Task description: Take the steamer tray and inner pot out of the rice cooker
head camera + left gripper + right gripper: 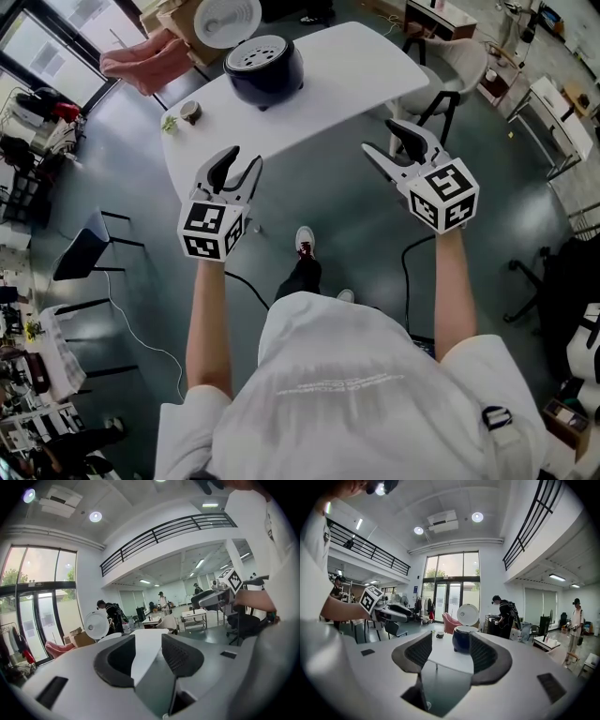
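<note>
A dark blue rice cooker (265, 73) stands on the white table (347, 70) with its white lid (228, 19) raised. A grey perforated steamer tray (261, 54) sits in its top; the inner pot is hidden beneath. Both grippers hang in the air over the floor, short of the table's near edge. My left gripper (234, 169) is open and empty, as is my right gripper (398, 141). In the right gripper view the rice cooker (461, 639) shows far off between the open jaws of the right gripper (449, 653). The left gripper (149, 656) looks along the bare table (145, 646).
A small cup (190, 112) and a little plant (170, 123) sit near the table's left end. A chair (441, 80) stands by the table's right side, a pink armchair (145, 58) behind it, a black chair (84, 248) at the left. A cable (141, 337) trails on the floor.
</note>
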